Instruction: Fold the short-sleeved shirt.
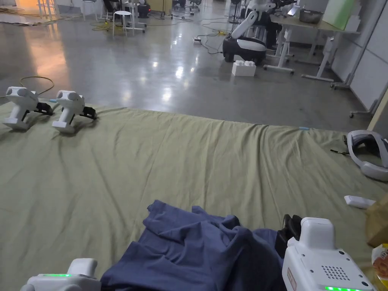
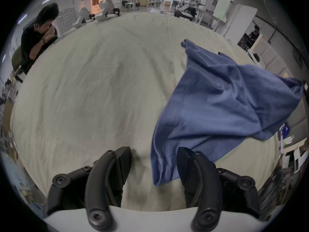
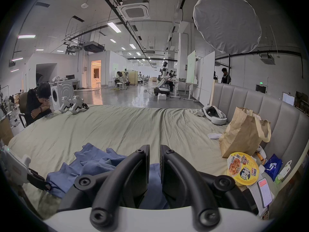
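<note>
blue shirt (image 1: 197, 250) beside noodle bowl (image 3: 242, 168)

Ceiling strip lights (image 3: 114, 27) give even, fairly dim indoor light; the polished floor (image 1: 170, 75) throws back pale glare, with a warm orange glow from a far doorway (image 3: 96, 73); both gripper views bend strongly and darken to black at the edges; shadows lie soft; the near claw bodies look slightly blurred.

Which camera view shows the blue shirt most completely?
The left gripper view: the blue shirt spreads wide there, hem and seams visible. The head view cuts off its near part; in the right gripper view the right claw covers much.
</note>
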Tool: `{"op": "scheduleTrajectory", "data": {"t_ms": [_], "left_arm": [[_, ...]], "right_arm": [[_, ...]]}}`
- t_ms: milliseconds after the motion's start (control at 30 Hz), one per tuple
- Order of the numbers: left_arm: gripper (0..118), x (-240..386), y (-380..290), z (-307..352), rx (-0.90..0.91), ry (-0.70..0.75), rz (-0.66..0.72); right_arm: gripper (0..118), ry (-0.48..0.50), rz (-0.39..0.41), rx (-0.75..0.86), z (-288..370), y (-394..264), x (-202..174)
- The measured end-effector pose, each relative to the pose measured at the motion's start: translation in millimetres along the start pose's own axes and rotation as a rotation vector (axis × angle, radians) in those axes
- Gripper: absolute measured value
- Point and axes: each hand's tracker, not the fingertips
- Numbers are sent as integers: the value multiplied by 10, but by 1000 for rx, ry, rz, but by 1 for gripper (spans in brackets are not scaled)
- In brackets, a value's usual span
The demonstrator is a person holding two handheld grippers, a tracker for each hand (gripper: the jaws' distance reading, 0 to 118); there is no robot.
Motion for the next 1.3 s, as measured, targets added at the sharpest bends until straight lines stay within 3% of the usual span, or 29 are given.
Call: {"op": "scheduleTrajectory", "data": {"t_ms": [33,100,167,200,300,333,367,567,667,733,833,1000,1067,1100,1167,1200,1233,1300], "left_arm": [[62,-52,8,59,46,41,-66],[20,-22,12,-34,52,81,-125],[10,-39,40,-53,54,67,-162],[7,-92,94,-387,44,86,-161],[5,-295,204,-840,35,62,-153],[5,81,123,-199,42,31,-122],[5,154,109,18,57,4,-99],[4,192,37,653,247,-85,-53],[4,147,130,839,303,-111,-85],[4,200,187,937,284,-99,-100],[4,280,230,1038,297,-102,-109],[4,272,290,961,293,-95,-98],[4,289,295,945,288,-85,-106],[4,301,300,943,284,-79,-107],[4,274,282,901,282,-85,-92],[4,273,287,904,281,-89,-85],[4,274,294,908,281,-91,-81],[4,221,285,854,282,-90,-76]], "right_arm": [[16,0,-2,-5,-7,-12,5],[16,0,-7,-15,-19,-35,19],[16,-4,-13,-22,-41,-53,48],[16,-2,-20,-28,-58,-61,74],[16,9,-33,-46,-115,-73,164],[16,7,-29,-50,-139,-79,188],[14,3,-20,-56,-171,-89,216],[12,-18,0,-112,-519,-93,435],[13,-30,-18,-249,-882,-91,602],[23,-30,-13,-370,-1157,-122,710],[69,-5,17,-529,-1578,-253,848],[71,42,36,-719,-2075,-553,931],[67,49,19,-770,-2183,-665,948],[59,50,10,-789,-2226,-708,943],[39,112,-19,-789,-2233,-776,937],[18,96,-12,-776,-2211,-785,931],[7,89,-17,-756,-2181,-779,924],[7,138,-49,-746,-2115,-720,938]]}}
